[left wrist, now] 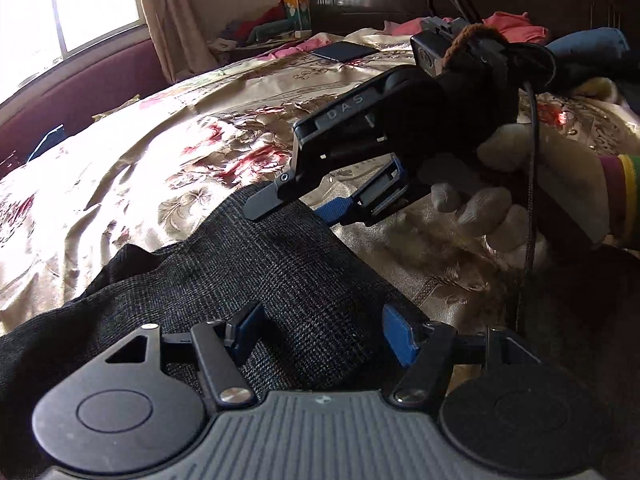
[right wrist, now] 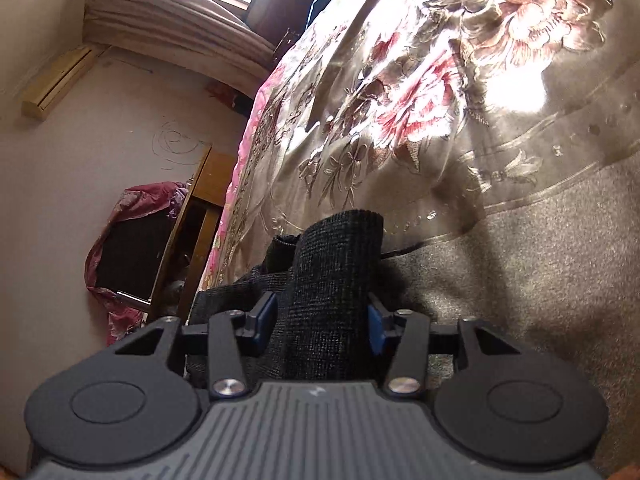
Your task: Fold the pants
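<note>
The pants (left wrist: 224,280) lie on the bed (left wrist: 140,152), dark knit cloth spread over the flowered cover, with one narrow end running up and away from the left claw (left wrist: 320,332) toward the right claw (left wrist: 296,204). In the left wrist view the left claw's blue-padded fingers (left wrist: 396,336) stand well apart, straddling the cloth without pressing on it; the fabric passes under and between them, so nothing is gripped there. The right claw, held in a gloved hand (left wrist: 500,200), comes in from the right with its tips at the far edge of the pants; its jaws look apart, one tip over the cloth and the other just off it over the cover. The right wrist view agrees: a raised fold of the pants (right wrist: 332,280) stands between the right claw's (right wrist: 322,320) pads (right wrist: 266,316), close to both, but whether they pinch it cannot be told for certain; they look parted. The long axis of the cloth runs roughly from the left claw to the right one, so each claw sits at its own end. A fold would probably call for both to close on their ends and bring one end over the other, along that axis.
</note>
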The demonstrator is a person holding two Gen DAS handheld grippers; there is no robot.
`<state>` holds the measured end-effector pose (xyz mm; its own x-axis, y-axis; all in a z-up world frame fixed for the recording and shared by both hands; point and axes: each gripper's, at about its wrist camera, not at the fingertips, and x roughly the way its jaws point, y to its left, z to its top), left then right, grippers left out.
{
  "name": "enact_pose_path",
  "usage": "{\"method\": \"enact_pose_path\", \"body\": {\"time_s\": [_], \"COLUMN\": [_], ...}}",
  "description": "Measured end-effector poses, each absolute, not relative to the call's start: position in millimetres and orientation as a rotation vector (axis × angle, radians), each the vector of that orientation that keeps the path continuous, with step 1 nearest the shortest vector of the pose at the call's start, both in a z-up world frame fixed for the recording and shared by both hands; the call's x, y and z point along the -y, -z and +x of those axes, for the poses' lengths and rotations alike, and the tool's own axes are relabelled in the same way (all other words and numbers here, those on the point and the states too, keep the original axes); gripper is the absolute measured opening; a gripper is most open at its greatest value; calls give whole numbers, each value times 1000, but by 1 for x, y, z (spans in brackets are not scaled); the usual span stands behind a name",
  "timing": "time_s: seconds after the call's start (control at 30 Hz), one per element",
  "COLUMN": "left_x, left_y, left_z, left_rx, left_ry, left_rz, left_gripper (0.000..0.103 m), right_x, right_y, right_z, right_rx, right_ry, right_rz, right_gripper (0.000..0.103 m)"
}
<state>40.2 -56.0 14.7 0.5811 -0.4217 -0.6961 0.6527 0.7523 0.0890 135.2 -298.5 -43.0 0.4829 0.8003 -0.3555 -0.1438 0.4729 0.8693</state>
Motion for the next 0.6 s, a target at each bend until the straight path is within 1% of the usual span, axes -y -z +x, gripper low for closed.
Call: {"method": "enact_pose_path", "body": {"time_s": [0.07, 0.13, 0.2, 0.23, 0.27, 0.3, 0.37, 0.4, 0.5, 0.6], "left_x": [54, 54, 60, 63, 68, 73, 82, 83, 91, 110], "left_y": [-13, -11, -14, -16, -14, -11, 1, 5, 8, 3], "left_z": [43, 45, 37, 31, 25, 20, 17, 18, 28, 28], "left_rx": [-731, -747, -711, -686, -666, -656, -660, -677, -744, -737], "left_ry": [652, 648, 649, 655, 657, 649, 637, 641, 675, 757], "left_rz": [340, 331, 358, 383, 421, 468, 545, 541, 461, 380], "left_gripper": [79, 79, 79, 79, 81, 84, 85, 85, 84, 84], "right_x": [300, 289, 274, 268, 264, 261, 266, 271, 290, 318], "right_y": [47, 52, 55, 54, 53, 53, 55, 56, 53, 45], "right_z": [140, 156, 169, 174, 176, 179, 177, 175, 163, 154], "right_rx": [-877, -918, -941, -940, -949, -966, -979, -974, -944, -932], "right_ry": [-687, -651, -679, -682, -671, -660, -648, -644, -620, -560], "right_rz": [924, 845, 796, 788, 784, 775, 814, 847, 889, 898], "right_gripper": [47, 47, 45, 42, 36, 17, 13, 10, 8, 8]}}
